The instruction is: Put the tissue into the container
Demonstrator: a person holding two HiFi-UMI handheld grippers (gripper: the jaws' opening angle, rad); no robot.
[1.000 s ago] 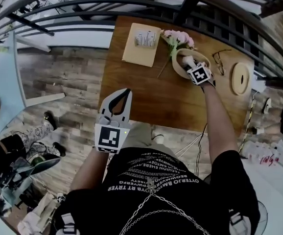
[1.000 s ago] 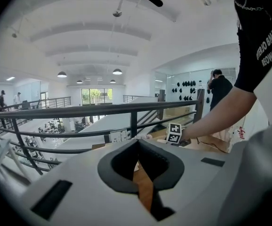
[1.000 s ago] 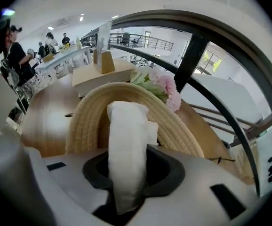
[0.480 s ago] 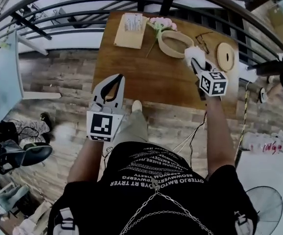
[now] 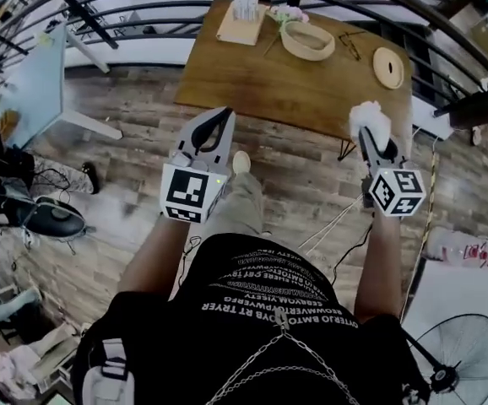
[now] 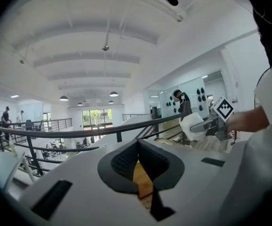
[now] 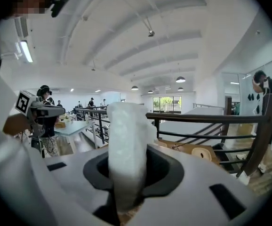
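A crumpled white tissue (image 5: 369, 116) sticks up from my right gripper (image 5: 367, 135), which is shut on it after its jaws closed a little further. In the right gripper view the tissue (image 7: 126, 145) fills the gap between the jaws. The oval wooden container (image 5: 308, 40) lies on the brown table (image 5: 278, 87), well beyond both grippers. My left gripper (image 5: 220, 121) hangs over the floor before the table's near edge, shut, with nothing in it. From the left gripper view (image 6: 138, 149) the tissue (image 6: 191, 126) shows off to the right.
On the table also lie a round wooden lid (image 5: 387, 67), glasses (image 5: 349, 45), pink flowers (image 5: 284, 13) and a flat tan packet (image 5: 242, 22). A black railing (image 5: 143, 32) runs behind it. A white table (image 5: 24, 91) stands at left, a fan (image 5: 463, 361) at lower right.
Both grippers have drawn back from the table toward the person. The right one left the wooden container, carrying the tissue up and away. The table now sits farther off.
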